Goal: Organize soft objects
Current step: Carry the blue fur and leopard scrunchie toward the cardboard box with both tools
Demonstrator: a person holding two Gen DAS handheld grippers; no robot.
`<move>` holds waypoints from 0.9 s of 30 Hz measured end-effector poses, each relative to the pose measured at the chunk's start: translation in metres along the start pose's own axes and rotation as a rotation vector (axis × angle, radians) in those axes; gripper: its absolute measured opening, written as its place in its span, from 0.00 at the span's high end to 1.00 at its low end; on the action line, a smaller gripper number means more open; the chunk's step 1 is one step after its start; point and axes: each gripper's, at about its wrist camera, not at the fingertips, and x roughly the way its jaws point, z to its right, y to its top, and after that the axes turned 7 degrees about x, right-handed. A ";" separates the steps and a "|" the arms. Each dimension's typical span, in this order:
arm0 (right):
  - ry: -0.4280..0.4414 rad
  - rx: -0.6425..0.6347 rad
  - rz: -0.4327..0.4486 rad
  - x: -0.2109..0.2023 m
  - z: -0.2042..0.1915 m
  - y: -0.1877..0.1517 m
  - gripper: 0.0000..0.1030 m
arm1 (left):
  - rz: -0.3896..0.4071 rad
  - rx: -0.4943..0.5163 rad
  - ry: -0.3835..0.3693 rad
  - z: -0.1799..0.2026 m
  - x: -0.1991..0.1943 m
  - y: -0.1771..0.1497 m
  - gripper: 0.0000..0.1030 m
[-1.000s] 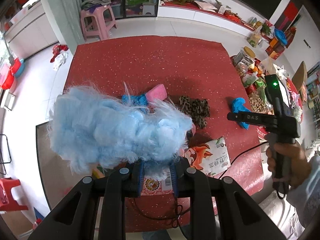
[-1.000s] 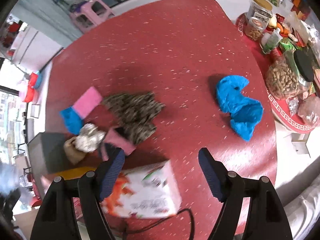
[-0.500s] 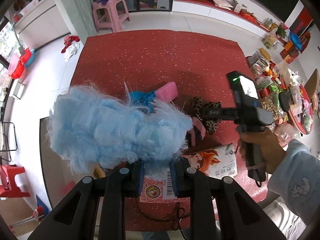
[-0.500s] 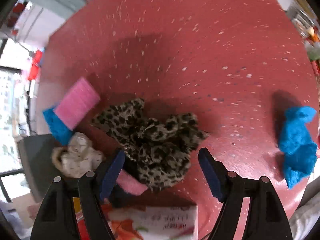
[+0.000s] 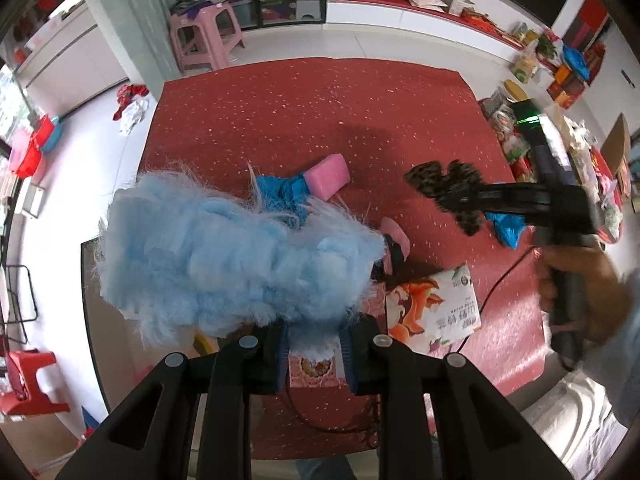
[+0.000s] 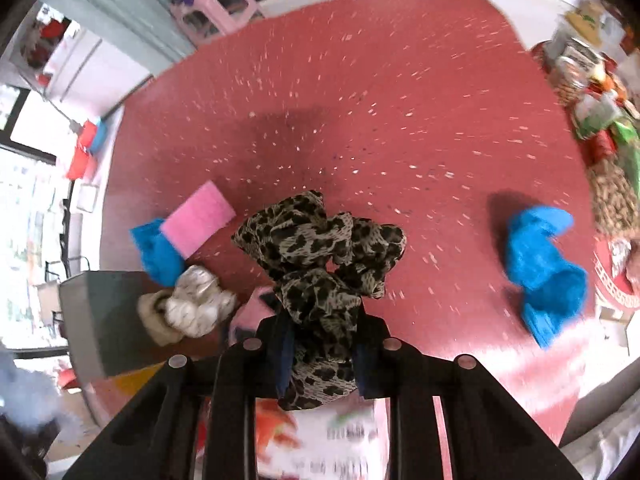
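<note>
My right tongs (image 6: 320, 354) are closing on the crumpled leopard-print fabric scarf (image 6: 320, 248); left tongs (image 5: 314, 354) grip the fluffy pale-blue plush (image 5: 232, 256). Next, I judge, both need placing together.

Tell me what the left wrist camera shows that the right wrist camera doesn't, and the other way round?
Only the left wrist view shows the fluffy light-blue fur piece whole, pinched in the left tongs, and the person's hand gripping the other tool.

Only the right wrist view shows a cream and white cloth bundle, and close up, the right tongs closing on the leopard-print cloth bunched between them.

Both show the red table, the pink sponge, the blue cloth and the leopard-print cloth.
</note>
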 end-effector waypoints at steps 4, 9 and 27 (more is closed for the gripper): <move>0.019 0.005 0.025 -0.038 0.001 -0.030 0.76 | -0.002 0.034 -0.014 0.000 -0.002 -0.010 0.77; 0.032 0.037 0.020 -0.061 -0.009 -0.068 0.76 | 0.007 0.067 -0.037 -0.006 -0.008 -0.019 0.77; 0.050 0.075 0.076 -0.106 -0.055 -0.146 0.76 | 0.058 0.094 -0.096 -0.030 -0.028 -0.059 0.77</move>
